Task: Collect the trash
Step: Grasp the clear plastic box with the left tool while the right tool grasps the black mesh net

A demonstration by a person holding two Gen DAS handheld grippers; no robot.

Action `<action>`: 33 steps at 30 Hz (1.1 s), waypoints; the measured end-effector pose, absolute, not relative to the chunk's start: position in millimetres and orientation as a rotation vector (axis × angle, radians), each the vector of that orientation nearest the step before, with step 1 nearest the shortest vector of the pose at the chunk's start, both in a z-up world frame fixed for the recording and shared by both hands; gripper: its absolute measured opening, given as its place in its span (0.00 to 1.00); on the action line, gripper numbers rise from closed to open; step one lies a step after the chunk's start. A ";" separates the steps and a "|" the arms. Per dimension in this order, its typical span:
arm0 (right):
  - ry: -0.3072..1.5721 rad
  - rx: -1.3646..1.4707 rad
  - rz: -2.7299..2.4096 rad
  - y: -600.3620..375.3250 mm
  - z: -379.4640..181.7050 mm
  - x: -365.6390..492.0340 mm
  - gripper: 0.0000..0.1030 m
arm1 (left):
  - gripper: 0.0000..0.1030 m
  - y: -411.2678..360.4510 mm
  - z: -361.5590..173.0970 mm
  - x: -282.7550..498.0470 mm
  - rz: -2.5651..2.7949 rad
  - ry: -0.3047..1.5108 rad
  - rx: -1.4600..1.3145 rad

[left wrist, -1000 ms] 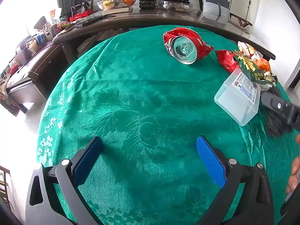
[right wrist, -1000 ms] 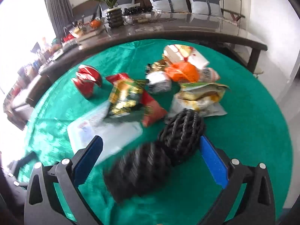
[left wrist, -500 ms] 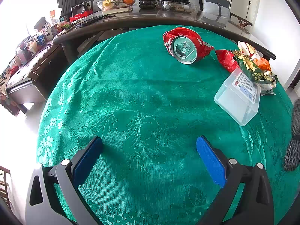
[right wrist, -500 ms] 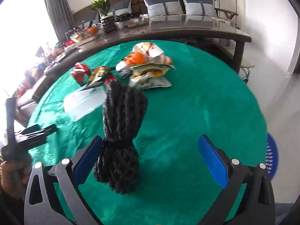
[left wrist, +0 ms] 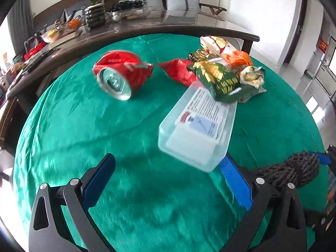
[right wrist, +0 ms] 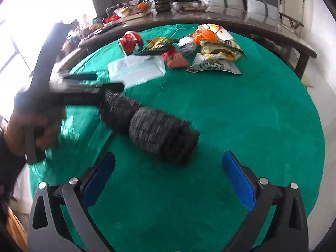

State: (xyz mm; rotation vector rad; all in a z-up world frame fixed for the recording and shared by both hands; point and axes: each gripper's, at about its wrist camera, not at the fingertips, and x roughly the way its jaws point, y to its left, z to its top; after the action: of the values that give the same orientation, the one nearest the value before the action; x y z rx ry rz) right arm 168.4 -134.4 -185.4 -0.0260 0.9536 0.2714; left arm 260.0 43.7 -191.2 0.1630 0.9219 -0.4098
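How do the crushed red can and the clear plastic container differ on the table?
Material and colour: the crushed red can is dented red metal with a silver end; the clear plastic container is see-through with a printed label.
Shape: the can is round and crumpled; the container is a rectangular, undamaged tub.
Contact: the can lies alone; the container has a green snack wrapper overlapping its far end.
Both lie on the green tablecloth, ungripped.

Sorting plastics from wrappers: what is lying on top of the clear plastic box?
A green and gold snack bag overlaps the far end of the clear plastic box. The near part shows a printed label. What lies beneath the bag is covered.
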 end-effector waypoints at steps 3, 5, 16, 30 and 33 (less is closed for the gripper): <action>0.959 -0.051 0.291 -137.6 -189.4 165.7 0.96 | 0.95 41.5 -187.7 273.7 -0.471 0.925 0.116; 0.943 -0.068 0.329 -140.3 -183.8 165.6 0.96 | 0.95 30.2 -186.3 280.3 -0.509 0.920 0.152; 0.884 -0.454 0.644 -118.6 -155.6 216.8 0.96 | 0.70 18.3 -186.9 279.8 -0.570 0.918 0.237; 0.982 -0.053 0.421 -185.7 -151.7 209.6 0.38 | 0.66 82.2 -159.9 188.4 -0.288 0.896 0.032; 0.947 0.071 0.233 -218.2 -148.8 202.2 0.38 | 0.65 82.4 -158.2 169.3 -0.250 0.873 -0.016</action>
State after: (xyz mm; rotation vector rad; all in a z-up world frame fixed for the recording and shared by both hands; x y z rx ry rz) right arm 202.2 -218.2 -148.8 0.0706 0.9472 0.2333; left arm 169.3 82.4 -158.2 -0.0157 0.8731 -0.2502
